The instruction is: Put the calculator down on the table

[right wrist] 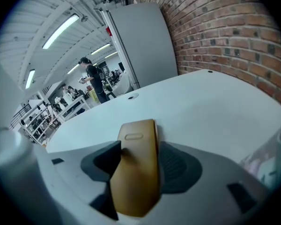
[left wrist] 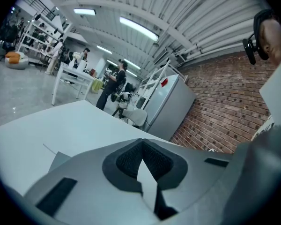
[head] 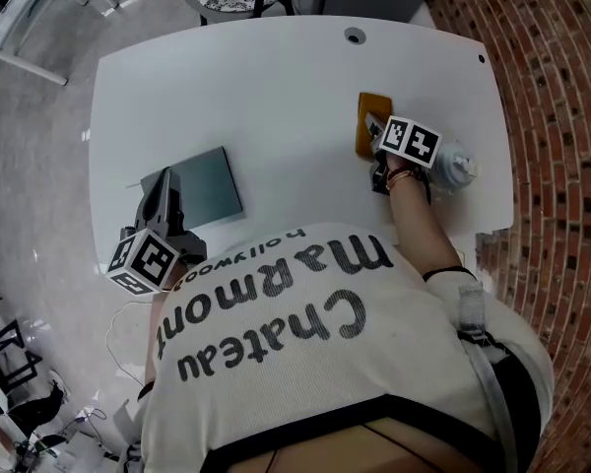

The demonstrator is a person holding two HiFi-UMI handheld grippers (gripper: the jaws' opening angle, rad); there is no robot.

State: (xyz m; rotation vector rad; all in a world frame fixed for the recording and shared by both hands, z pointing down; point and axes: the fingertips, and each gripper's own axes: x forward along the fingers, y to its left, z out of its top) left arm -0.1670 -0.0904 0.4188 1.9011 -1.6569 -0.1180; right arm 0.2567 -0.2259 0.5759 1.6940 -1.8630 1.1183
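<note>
**Head view: calculator on the desk, right claw loose around it**

The tan calculator (head: 371, 109) lies on the white desk (head: 276, 87), toward its brick-wall side. The right claw (right wrist: 140, 148) straddles the calculator's near end with its jaws apart. A gap shows on the left side, so nothing is pinched. The left claw (left wrist: 143, 142) is closed tip to tip on nothing, at the edge of a dark grey flat board (head: 212, 180), well apart from the calculator.
</note>
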